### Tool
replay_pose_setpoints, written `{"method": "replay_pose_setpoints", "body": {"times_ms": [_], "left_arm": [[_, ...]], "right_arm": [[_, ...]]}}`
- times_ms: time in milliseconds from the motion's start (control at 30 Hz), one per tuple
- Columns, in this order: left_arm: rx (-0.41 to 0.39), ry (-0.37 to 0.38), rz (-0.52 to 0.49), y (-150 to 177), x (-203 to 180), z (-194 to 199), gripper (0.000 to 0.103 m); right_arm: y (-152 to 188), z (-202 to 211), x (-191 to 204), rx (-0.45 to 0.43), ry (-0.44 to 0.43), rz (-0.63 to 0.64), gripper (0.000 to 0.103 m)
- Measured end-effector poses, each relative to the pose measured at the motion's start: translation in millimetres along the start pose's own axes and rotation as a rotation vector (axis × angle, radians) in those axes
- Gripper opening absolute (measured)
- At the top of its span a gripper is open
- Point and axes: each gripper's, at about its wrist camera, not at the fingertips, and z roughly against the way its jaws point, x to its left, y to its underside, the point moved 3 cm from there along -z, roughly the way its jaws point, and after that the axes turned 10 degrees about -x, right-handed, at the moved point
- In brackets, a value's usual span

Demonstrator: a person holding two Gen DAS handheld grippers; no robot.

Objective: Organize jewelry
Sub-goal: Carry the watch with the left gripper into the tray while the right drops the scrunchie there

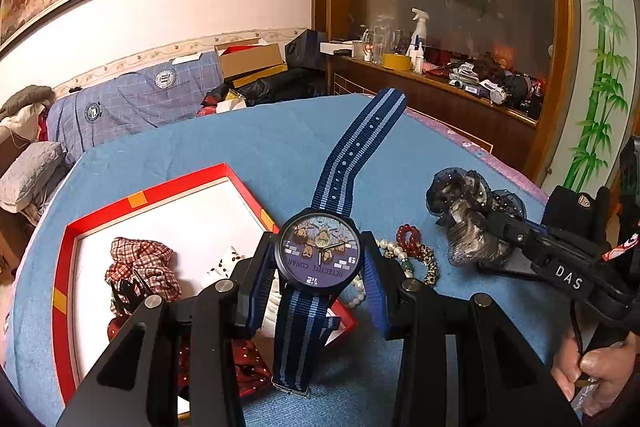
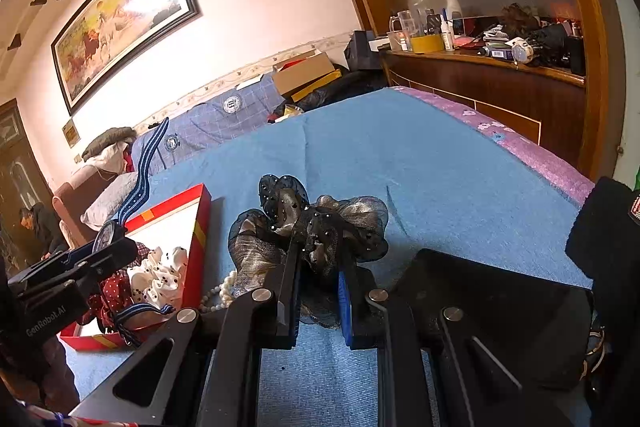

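My left gripper [image 1: 320, 259] is shut on a blue striped watch [image 1: 319, 251] by its round case and holds it above the right edge of the red box [image 1: 64, 267]; the strap sticks up. My right gripper [image 2: 318, 267] is shut on a black and grey gauze scrunchie [image 2: 312, 223] just above the blue cloth. In the left wrist view the right gripper [image 1: 486, 227] holds that scrunchie [image 1: 464, 215] to the right. In the right wrist view the left gripper [image 2: 108, 247] and the watch [image 2: 105, 235] are at the left over the box [image 2: 200, 223].
The box holds a red checked scrunchie [image 1: 140, 263], a white dotted one [image 2: 160, 275] and a red dotted one [image 1: 248, 359]. Pearl, red bead and leopard bracelets [image 1: 408, 255] lie on the blue cloth [image 1: 248, 143] between box and scrunchie. A cluttered wooden shelf [image 1: 440, 79] stands behind.
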Motion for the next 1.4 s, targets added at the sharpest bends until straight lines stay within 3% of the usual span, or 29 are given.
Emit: {"method": "replay_pose_setpoints", "body": {"times_ms": [400,567,833,1067,1200,1400], "left_arm": [[0.006,0.017,0.074,-6,22,4,0.04],[0.008,-0.003,0.092,-7,33,5,0.04],[0.009,-0.119,0.154,-10,94,9,0.04],[0.094,-0.267,0.231,10,158,1,0.04],[0.146,-0.309,0.3,23,183,-10,0.04],[0.166,-0.337,0.272,29,178,-18,0.04]], "right_arm": [[0,0,3,0.008,-0.015,-0.028,0.016],[1,-1,23,0.039,-0.074,-0.055,0.016],[-5,-18,98,0.097,-0.21,0.008,0.016],[11,-65,163,0.201,-0.288,0.032,0.017],[23,-93,186,0.255,-0.306,0.023,0.017],[42,-117,205,0.277,-0.277,0.122,0.023]]}}
